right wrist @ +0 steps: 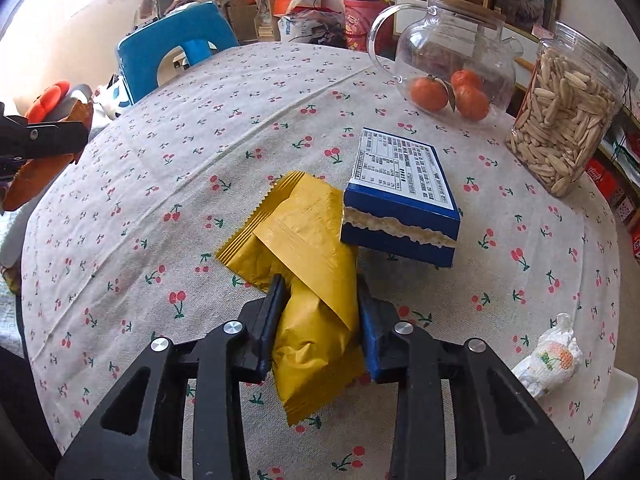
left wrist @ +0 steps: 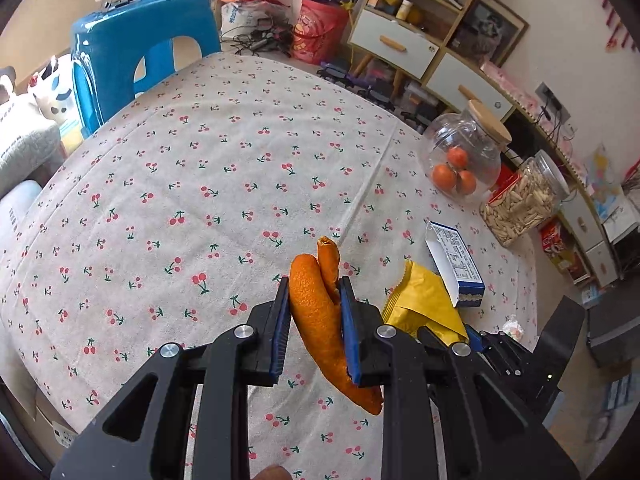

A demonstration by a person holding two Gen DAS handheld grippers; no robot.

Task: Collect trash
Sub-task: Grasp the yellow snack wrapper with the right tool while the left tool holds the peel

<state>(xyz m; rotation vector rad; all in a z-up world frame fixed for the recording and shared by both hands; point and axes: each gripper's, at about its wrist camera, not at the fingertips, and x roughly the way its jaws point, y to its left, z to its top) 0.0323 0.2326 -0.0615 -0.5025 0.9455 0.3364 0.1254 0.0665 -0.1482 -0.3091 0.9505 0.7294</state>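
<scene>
I find my left tool (left wrist: pixel 314 300) clenched on a long curled strip of orange citrus peel (left wrist: pixel 320 320), its pitted skin bright orange, one end curling up past the blue pads and the other hanging below them, clear of the table (left wrist: pixel 180 160) with its cherry-print cloth. My right tool (right wrist: pixel 322 300) is clamped on a crumpled yellow foil snack wrapper (right wrist: pixel 308 248); its crimped, serrated edge points away from me and its creased body bulges between the fingers, the far end lying on the cloth. Touching that wrapper's right side lies a torn-open blue cardboard box (right wrist: pixel 400 196) with a white printed label facing up and a ragged white edge along its near face. Near the table's right edge rests a small crumpled white wrapper with orange print (right wrist: pixel 550 360). Beyond the box stand a clear glass jar holding three tangerines (right wrist: pixel 448 60) and a clear plastic jar of pale seeds (right wrist: pixel 568 120).
</scene>
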